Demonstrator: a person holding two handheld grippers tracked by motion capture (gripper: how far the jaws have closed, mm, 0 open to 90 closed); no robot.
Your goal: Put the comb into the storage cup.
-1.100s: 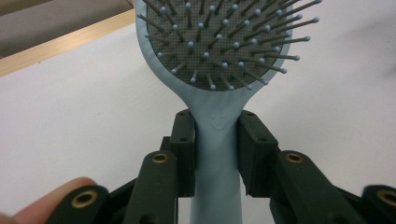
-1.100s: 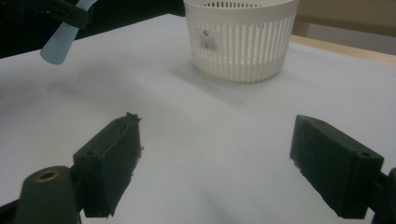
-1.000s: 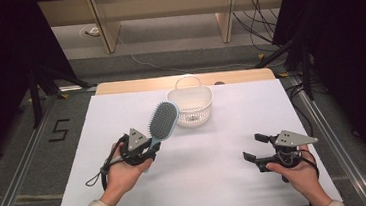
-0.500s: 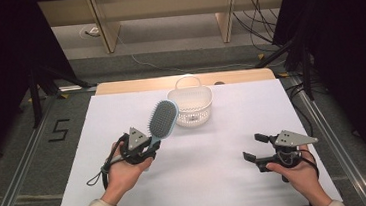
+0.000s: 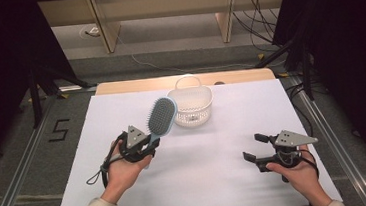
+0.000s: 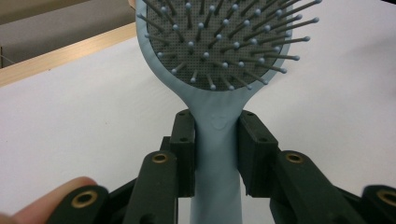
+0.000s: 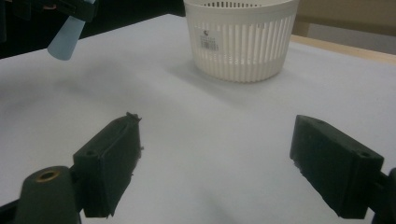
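Note:
A light blue hairbrush [image 5: 160, 116] with a grey bristle pad is held up off the table, bristles facing the camera in the left gripper view. My left gripper [image 5: 150, 142] is shut on its handle [image 6: 216, 149], one black pad [image 6: 184, 144] pressing on each side. A white slatted basket [image 5: 191, 106] with a loop handle stands just beyond the brush head, also seen as the basket [image 7: 240, 37] in the right gripper view. My right gripper [image 5: 256, 148] rests low at the table's right front, jaws wide apart, nothing between them [image 7: 219, 163].
A white sheet covers the table [image 5: 228, 179], with a wooden strip [image 5: 119, 87] along its far edge. Cables and stand legs [image 5: 286, 48] lie on the floor beyond. The end of the brush handle [image 7: 65, 39] shows at the upper left of the right gripper view.

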